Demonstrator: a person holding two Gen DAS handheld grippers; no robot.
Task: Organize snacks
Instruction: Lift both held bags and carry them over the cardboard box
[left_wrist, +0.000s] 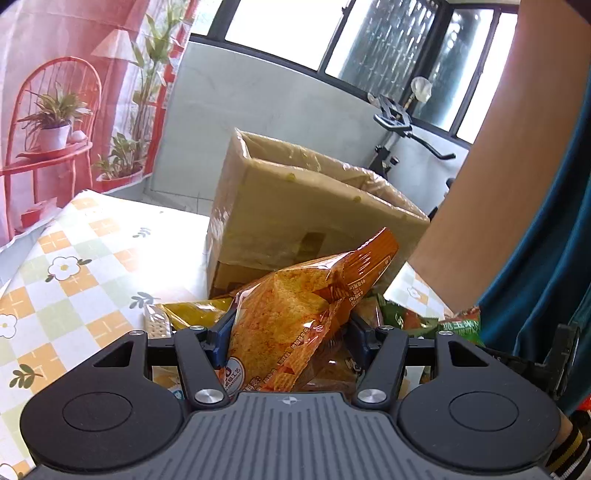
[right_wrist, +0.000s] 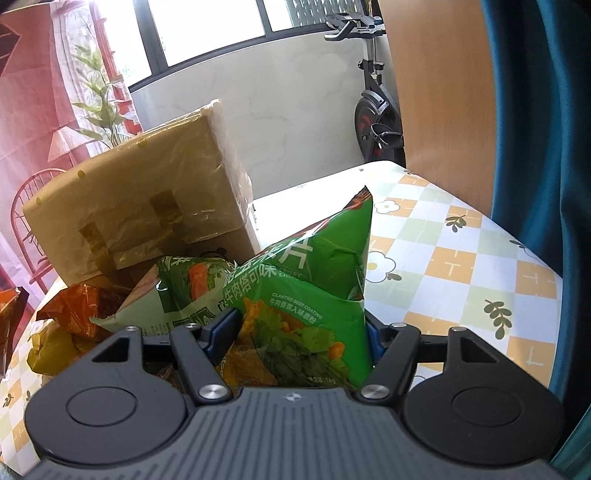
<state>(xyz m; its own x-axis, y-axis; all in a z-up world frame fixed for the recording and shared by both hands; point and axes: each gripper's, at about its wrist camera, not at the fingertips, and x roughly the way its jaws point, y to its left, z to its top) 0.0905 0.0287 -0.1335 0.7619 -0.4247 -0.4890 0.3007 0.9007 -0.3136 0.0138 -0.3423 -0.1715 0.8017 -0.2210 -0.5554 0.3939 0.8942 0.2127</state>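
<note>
Nearest in the left wrist view, my left gripper (left_wrist: 291, 328) is clamped on an orange snack bag (left_wrist: 295, 314), the blue pads pressing its sides; the bag's crimped end tips up towards the cardboard box (left_wrist: 295, 206). In the right wrist view, my right gripper (right_wrist: 299, 332) likewise grips a green snack bag (right_wrist: 314, 291), its upper corner pointing up.

I judge the step in hand to be carrying both bags to the box. To do it well I would bring each bag clear above the box's near rim before letting go, and release one at a time so that the two grippers do not crowd the opening.

Just beyond the grippers lies a heap of other snack bags (right_wrist: 177, 295) on the table (right_wrist: 461, 258), against the foot of the box; it lies between my grippers and the box. The box's plastic-lined rim stands higher than both bags. Behind the table's far edge stand an exercise bike (right_wrist: 373, 122) and a window (left_wrist: 280, 33).
</note>
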